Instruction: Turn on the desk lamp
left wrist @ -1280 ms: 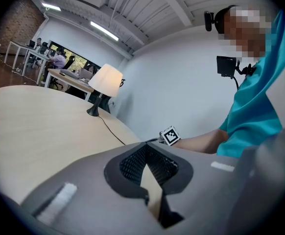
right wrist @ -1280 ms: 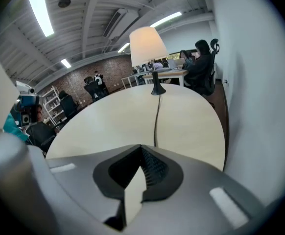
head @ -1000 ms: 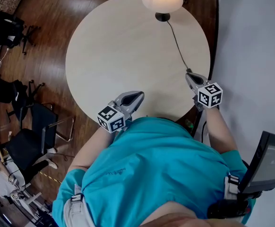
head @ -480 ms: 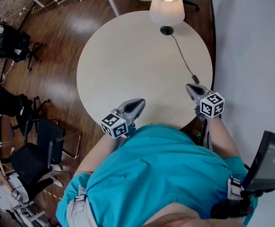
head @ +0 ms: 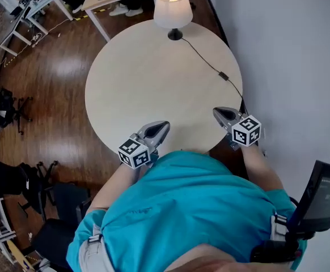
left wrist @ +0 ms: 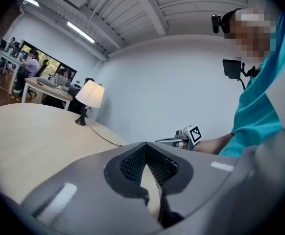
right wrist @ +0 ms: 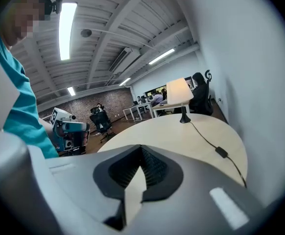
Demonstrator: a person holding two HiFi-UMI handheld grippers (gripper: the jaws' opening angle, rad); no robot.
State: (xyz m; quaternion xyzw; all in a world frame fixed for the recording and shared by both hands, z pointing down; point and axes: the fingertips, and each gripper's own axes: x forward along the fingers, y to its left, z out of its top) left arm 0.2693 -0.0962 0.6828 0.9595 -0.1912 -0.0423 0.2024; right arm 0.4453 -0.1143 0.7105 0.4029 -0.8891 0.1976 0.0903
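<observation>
My left tongs (head: 163, 126) and right tongs (head: 216, 113) are pressed together, empty; bumping the right-side switch (head: 224, 75) (lamp (head: 173, 7) seems lit) could darken it.

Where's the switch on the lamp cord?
In the head view the switch lies on the table's right side by the wall, along the cord between the lamp and the right tongs.
</observation>
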